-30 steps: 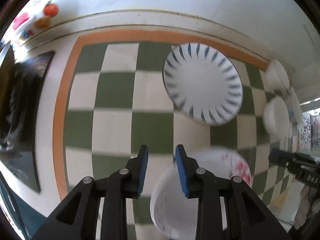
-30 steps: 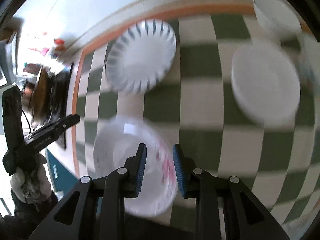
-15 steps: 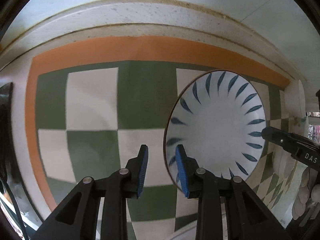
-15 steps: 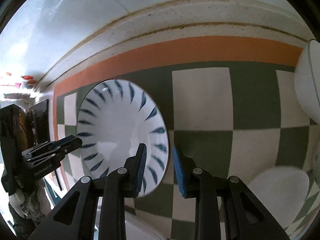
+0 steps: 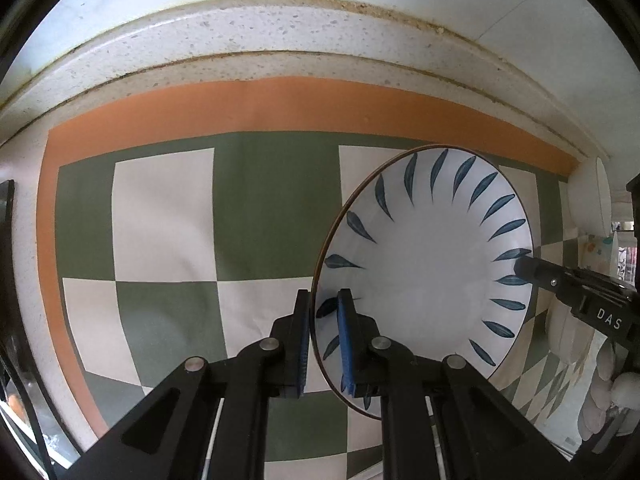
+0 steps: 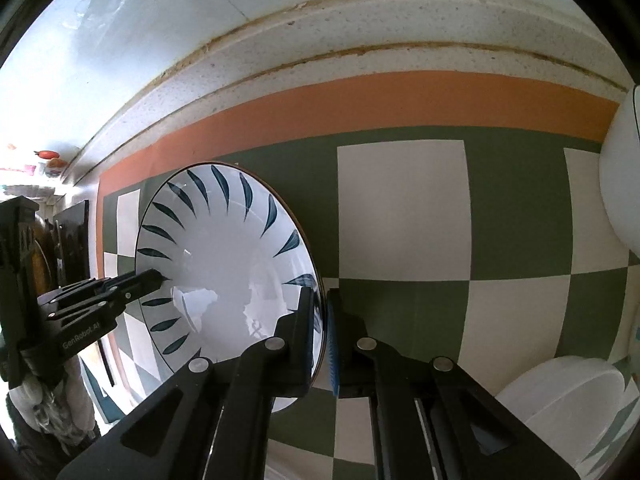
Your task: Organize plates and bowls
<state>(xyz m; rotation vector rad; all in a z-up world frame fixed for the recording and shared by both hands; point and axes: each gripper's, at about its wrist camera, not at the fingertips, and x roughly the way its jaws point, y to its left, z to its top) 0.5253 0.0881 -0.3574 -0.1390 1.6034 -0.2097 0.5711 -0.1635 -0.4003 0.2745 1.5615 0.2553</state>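
Checkered worktop (image 5: 168, 216), leaf-patterned plate (image 5: 424, 276) gripped at opposite rims.
Left tongs (image 5: 324, 336) and right tongs (image 6: 320, 336) each clamp the plate's rim; plate empty; white bowls (image 6: 568, 392) nearby, contents not visible.

A speckled pale counter (image 5: 248, 36) is running along the wall, and a checked mat (image 5: 160, 208) of green and cream squares with an orange border is lying flat over it. A white plate with blue leaf marks (image 5: 432, 264) is sitting toward one end of the mat. A plain white bowl (image 6: 624, 184) is standing at the mat's far right edge, and another white bowl (image 6: 568, 400) is resting nearer, also on the mat, well apart from the leaf plate.
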